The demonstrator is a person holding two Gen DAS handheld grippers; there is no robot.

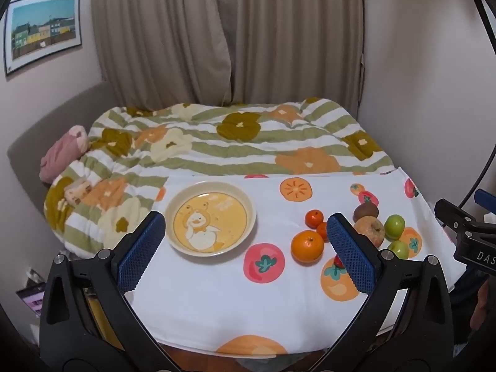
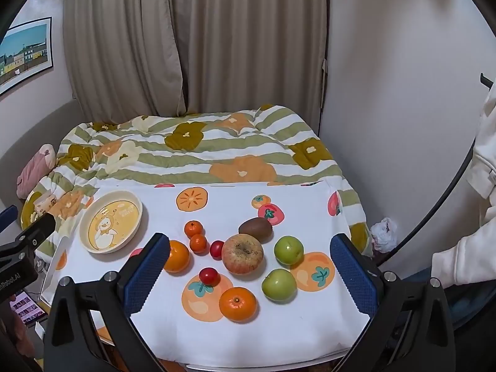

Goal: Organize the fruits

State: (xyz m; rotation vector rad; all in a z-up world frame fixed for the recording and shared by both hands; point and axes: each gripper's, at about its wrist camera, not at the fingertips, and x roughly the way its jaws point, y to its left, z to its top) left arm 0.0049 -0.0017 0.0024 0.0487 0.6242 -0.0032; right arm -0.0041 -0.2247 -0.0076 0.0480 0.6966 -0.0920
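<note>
A cream plate with a yellow duck picture (image 1: 210, 218) (image 2: 111, 221) sits empty at the table's left. Loose fruit lies to its right: a big reddish apple (image 2: 242, 254) (image 1: 369, 229), a kiwi (image 2: 255, 229), two green apples (image 2: 288, 250) (image 2: 279, 284), several oranges such as the front one (image 2: 238, 304) and one by the left finger (image 2: 176, 255), and two small red fruits (image 2: 209, 276) (image 2: 217, 249). My left gripper (image 1: 245, 251) is open and empty above the table between plate and fruit. My right gripper (image 2: 251, 279) is open and empty, hovering over the fruit.
The table carries a white cloth printed with fruit (image 2: 279, 334). Behind it lies a bed with a striped floral duvet (image 2: 192, 152) and a pink plush (image 2: 34, 167). Curtains (image 2: 192, 40) hang at the back. A wall (image 2: 387, 93) stands to the right.
</note>
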